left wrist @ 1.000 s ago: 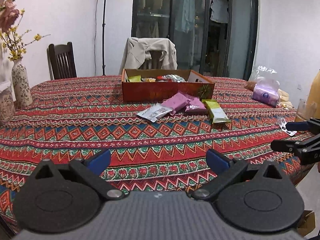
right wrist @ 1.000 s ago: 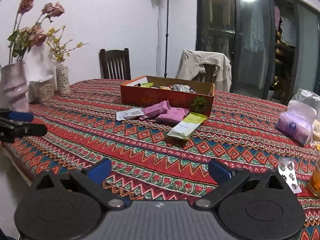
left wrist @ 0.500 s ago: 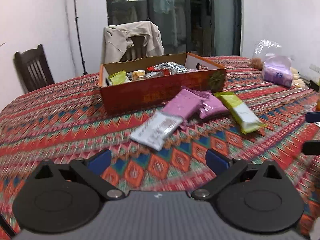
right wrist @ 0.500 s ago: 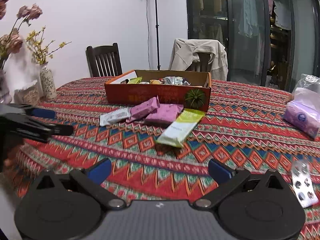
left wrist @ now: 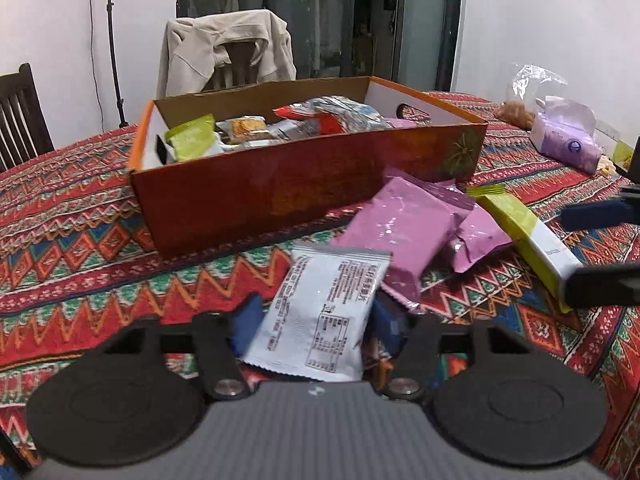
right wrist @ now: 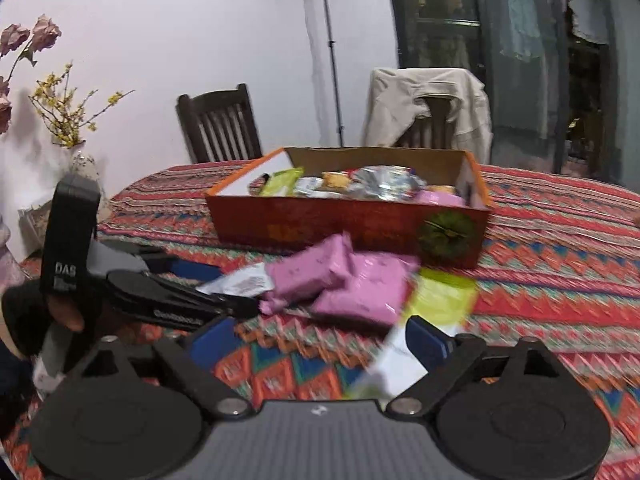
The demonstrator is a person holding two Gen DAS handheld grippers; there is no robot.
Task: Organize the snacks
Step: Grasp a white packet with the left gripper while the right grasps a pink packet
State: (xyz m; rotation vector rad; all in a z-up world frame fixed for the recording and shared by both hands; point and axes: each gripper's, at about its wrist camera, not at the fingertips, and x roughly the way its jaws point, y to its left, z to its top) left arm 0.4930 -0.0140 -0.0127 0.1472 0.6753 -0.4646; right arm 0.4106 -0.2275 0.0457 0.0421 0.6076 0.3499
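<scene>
Closing in since a second ago, your left gripper (left wrist: 316, 320) now straddles, unclamped, the white foil snack packet (left wrist: 320, 312) at 6 o'clock of the orange cardboard box (left wrist: 304, 188); grab next. Right gripper (right wrist: 320, 340) open, empty.

We read "DAS" in white on the black body of the left gripper (right wrist: 236, 292), at the left. The white snack packet (left wrist: 320, 320) carries a printed table, too small for us to read.
</scene>
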